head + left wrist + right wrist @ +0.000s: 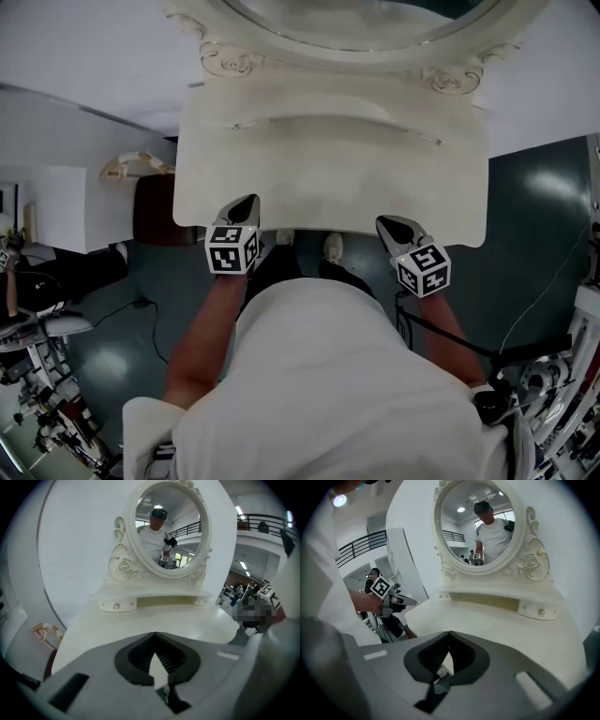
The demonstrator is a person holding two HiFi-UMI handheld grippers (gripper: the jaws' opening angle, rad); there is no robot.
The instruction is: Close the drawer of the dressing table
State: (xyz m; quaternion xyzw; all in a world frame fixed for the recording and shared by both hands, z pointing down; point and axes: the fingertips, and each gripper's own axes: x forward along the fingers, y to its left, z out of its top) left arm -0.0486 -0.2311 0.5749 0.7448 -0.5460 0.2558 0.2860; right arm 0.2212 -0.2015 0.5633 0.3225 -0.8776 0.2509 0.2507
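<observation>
While both grippers hover at the front edge of the dressing table [328,159], neither holds anything. From the head view, the left gripper [246,208] sits at 7 o'clock of the tabletop and the right gripper [392,227] at 5 o'clock. They are well apart, and each points toward the oval mirror [375,33] at 12 o'clock. In the left gripper view the 2 jaws meet at their tips, closed on nothing. In the right gripper view that gripper's jaws likewise stand together and empty.

Under the mirror runs a low shelf [159,594]. A drawer front [117,605] with a small knob lies at its 9 o'clock end, and another drawer front [202,601] at its 3 o'clock end. Both sit in line with the shelf's face, pushed in. Between them is an open niche [161,602]. The mirror reflects the person in a white shirt.
</observation>
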